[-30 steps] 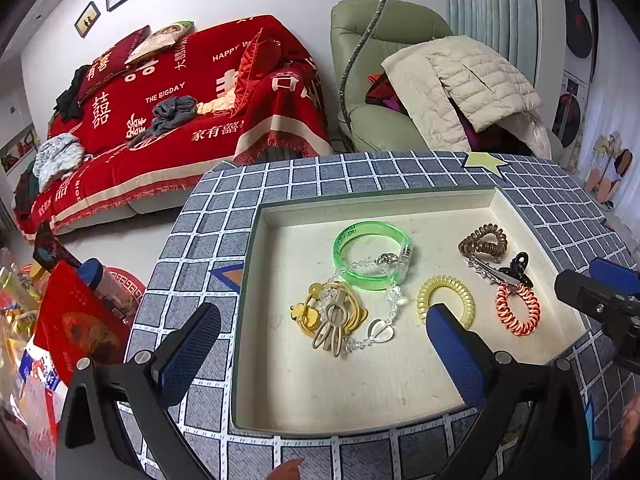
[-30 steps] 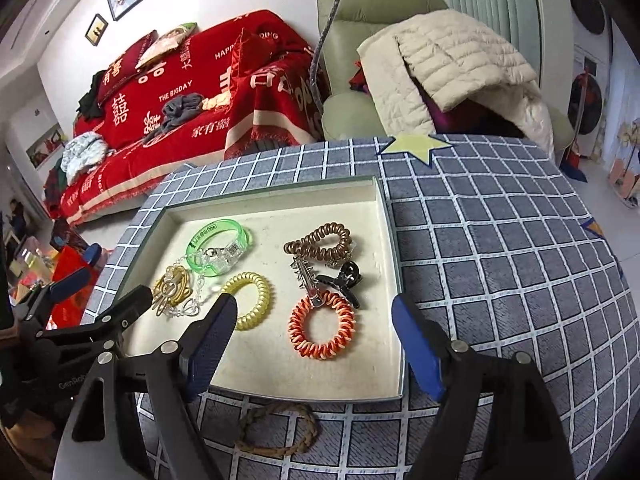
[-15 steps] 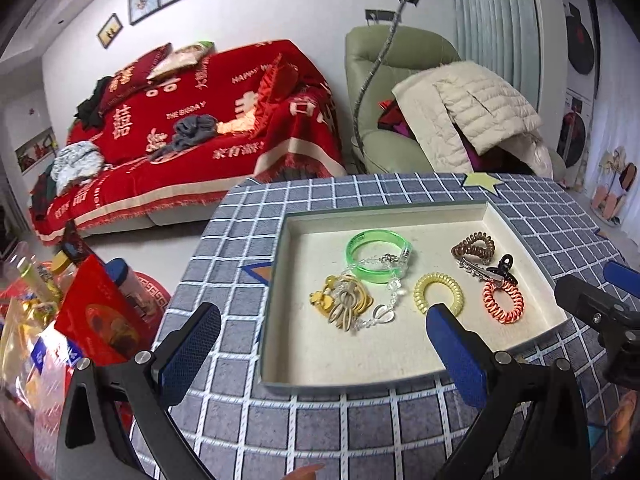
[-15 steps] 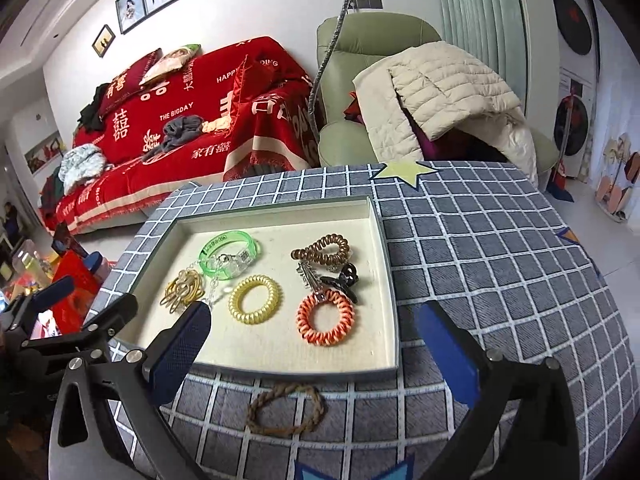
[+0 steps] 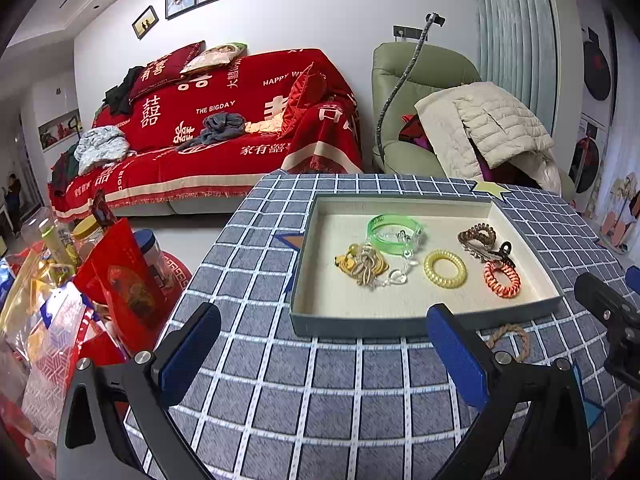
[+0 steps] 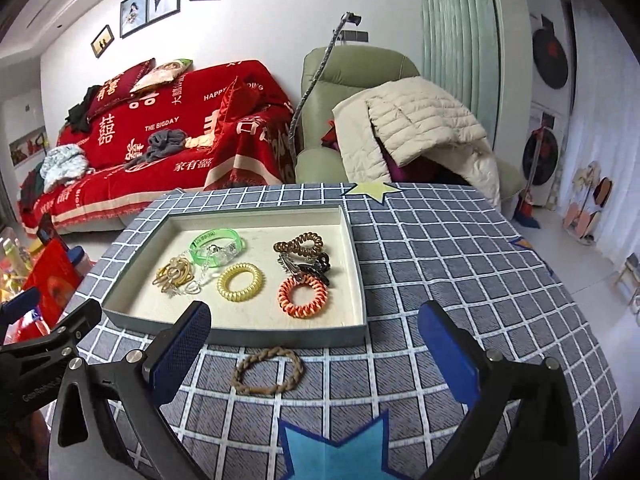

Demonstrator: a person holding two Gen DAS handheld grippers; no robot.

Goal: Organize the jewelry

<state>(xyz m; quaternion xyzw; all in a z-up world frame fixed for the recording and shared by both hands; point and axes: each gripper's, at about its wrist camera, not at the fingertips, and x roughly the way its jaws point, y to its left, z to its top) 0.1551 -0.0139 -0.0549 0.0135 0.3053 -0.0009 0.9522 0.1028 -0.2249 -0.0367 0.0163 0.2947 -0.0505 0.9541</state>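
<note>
From the left wrist view, the left hand-held gripper (image 5: 322, 350) hangs over the checked worktop (image 5: 256, 412) near its front edge, its blue pads spread wide with nothing between them. Further in sits the shallow tray (image 5: 360, 326), holding a green bangle (image 5: 394, 234), a yellow coil tie (image 5: 445, 269), an orange coil tie (image 5: 502, 278), a brown coil tie (image 5: 477, 234), a black claw clip (image 5: 505, 249) and a tangle of gold bands (image 5: 362, 266). A braided brown band (image 5: 510, 340) lies on the cloth just in front of the tray's near wall.

From the right wrist view, the right hand-held gripper (image 6: 314, 346) is spread to its widest, having just been opening, and holds nothing. The braided brown band (image 6: 268, 370) lies flat on the worktop (image 6: 460, 264) between the pads and just outside the tray (image 6: 288, 336), not touching either pad. The other pieces rest inside the tray, towards its middle.
</note>
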